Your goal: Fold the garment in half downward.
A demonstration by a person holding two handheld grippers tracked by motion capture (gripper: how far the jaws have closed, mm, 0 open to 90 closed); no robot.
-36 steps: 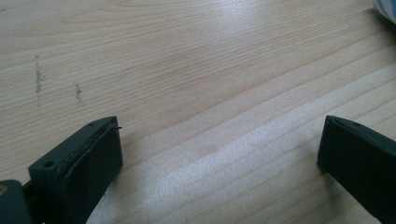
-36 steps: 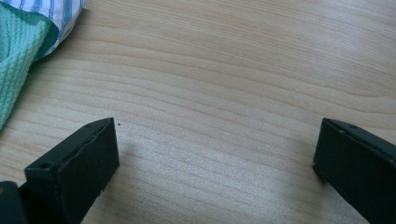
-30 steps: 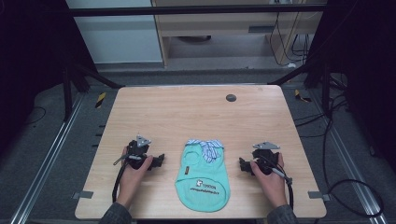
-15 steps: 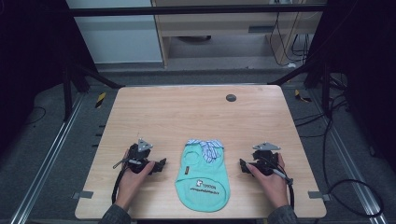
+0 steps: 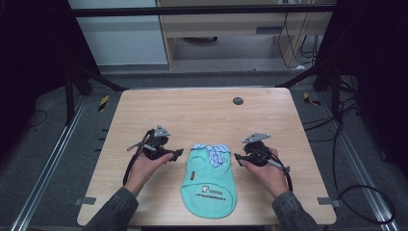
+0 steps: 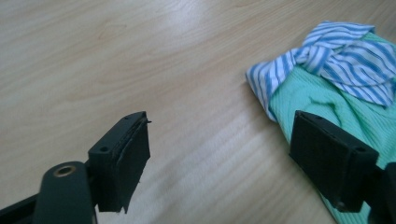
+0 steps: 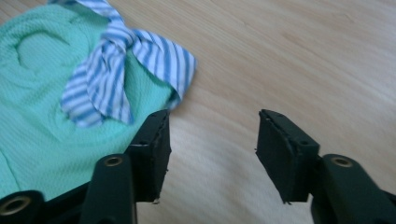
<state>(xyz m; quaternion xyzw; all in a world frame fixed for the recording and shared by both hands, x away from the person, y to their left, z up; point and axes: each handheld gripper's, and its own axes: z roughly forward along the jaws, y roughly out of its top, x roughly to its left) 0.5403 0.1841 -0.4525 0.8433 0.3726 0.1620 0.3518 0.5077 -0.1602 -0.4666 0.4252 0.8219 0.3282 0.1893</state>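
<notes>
A small green garment (image 5: 209, 180) with a blue-striped collar (image 5: 214, 151) lies flat near the front edge of the counter (image 5: 202, 115), between the two hands. The left gripper (image 5: 175, 154) sits just left of the collar, jaws spread wide and holding nothing. The right gripper (image 5: 238, 157) sits just right of it, jaws likewise apart and empty.

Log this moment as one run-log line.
left gripper: open, beside garment's left edge | right gripper: open, at its right edge | mint-green garment: flat, untouched | striped collar: far end | table: wooden
</notes>
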